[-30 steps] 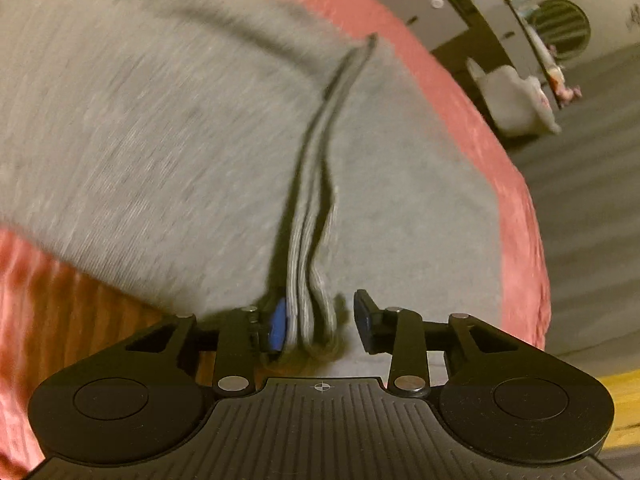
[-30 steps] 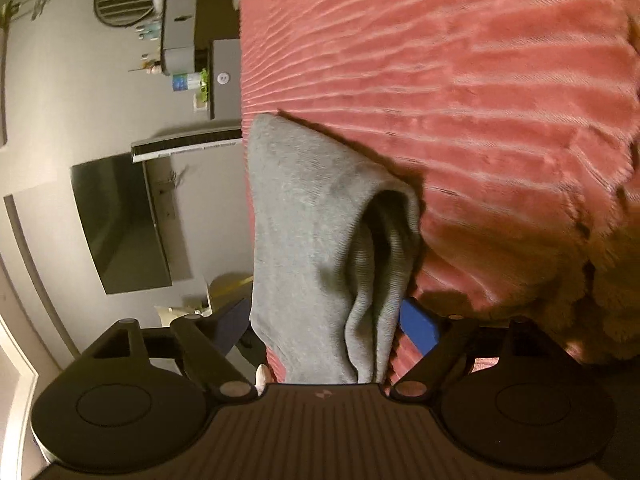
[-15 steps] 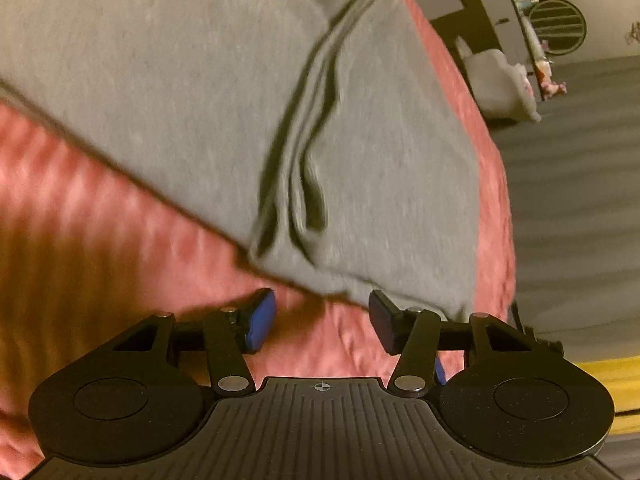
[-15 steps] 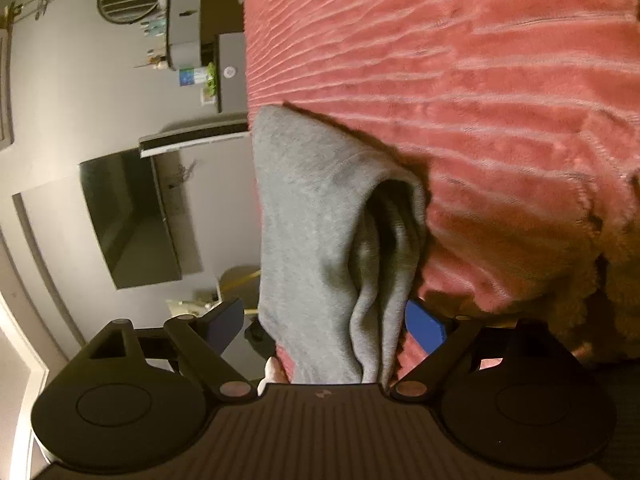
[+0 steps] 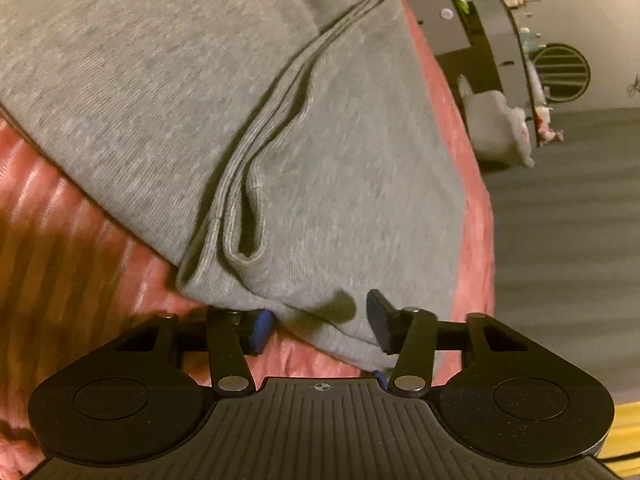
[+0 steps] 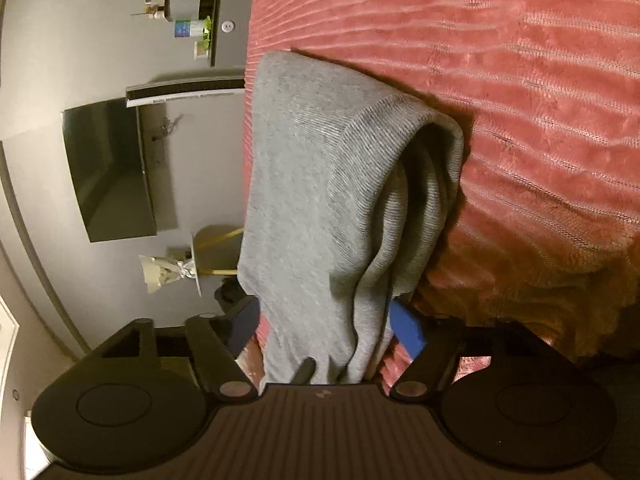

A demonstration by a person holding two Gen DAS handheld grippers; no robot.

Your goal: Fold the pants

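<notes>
Grey jersey pants lie on the red ribbed blanket of a bed, already doubled so that their stacked hems cross the cloth in the left wrist view. We are at the regrasp before a further fold, we judge. To do it well, we should take every layer at once: the hem edges gape a little, so we want the lower pad slid right under the bottom layer and the upper pad above the top one before we pinch, and we want both hands to bite at matching spots along the near edge so the lift comes up even and the fold line runs straight.

Our left tongs have the near corner of the cloth between their pads and their jaws are closing; from the blur we cannot say that the pads press yet, and they look just clear of it. Our right tongs straddle a hanging bunch of the fabric with room on both sides, and their jaws are closing too.

The long axis of the pants runs along the edge of the bed, away from the right camera, and the open, ribbed end faces back toward that camera and the bed's middle.
</notes>
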